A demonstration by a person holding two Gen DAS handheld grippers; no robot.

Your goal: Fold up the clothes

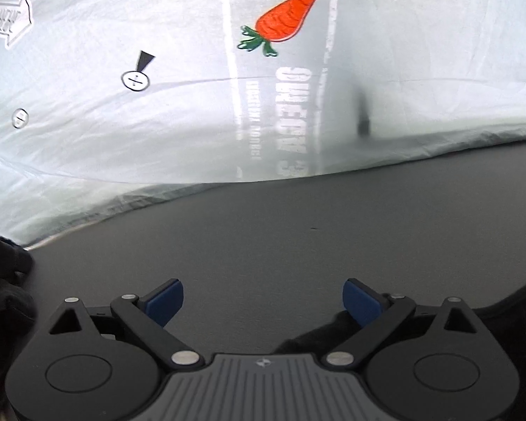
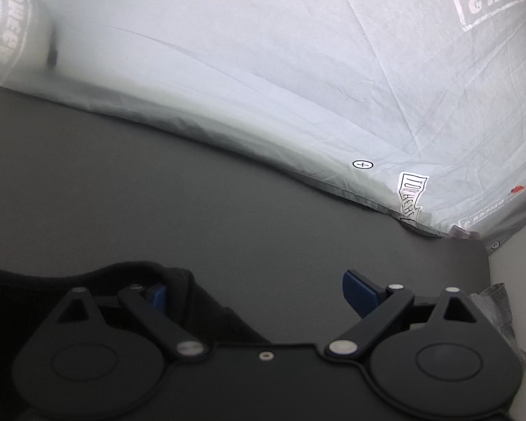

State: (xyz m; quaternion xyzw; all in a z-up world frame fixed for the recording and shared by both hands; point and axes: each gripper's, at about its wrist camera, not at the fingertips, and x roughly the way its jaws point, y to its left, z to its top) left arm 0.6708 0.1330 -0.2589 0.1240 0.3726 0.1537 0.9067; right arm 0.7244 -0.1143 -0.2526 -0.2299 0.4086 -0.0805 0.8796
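A black garment (image 2: pixel 193 301) lies bunched at the lower left of the right wrist view, and its raised edge hides part of the left fingertip. My right gripper (image 2: pixel 256 294) stands open with bare table between the blue pads (image 2: pixel 359 293). In the left wrist view, black cloth (image 1: pixel 7 280) shows at the left edge, and another dark patch lies under the gripper body. My left gripper (image 1: pixel 263 301) is open over the grey tabletop (image 1: pixel 298 238), and nothing is between its pads.
A white printed sheet (image 1: pixel 157 122) with a carrot picture (image 1: pixel 284 17) covers the far side of the table. It shows again as the white sheet (image 2: pixel 298 70) in the right wrist view. A grey cloth (image 2: pixel 498 305) hangs at the table's right edge (image 2: pixel 487 256).
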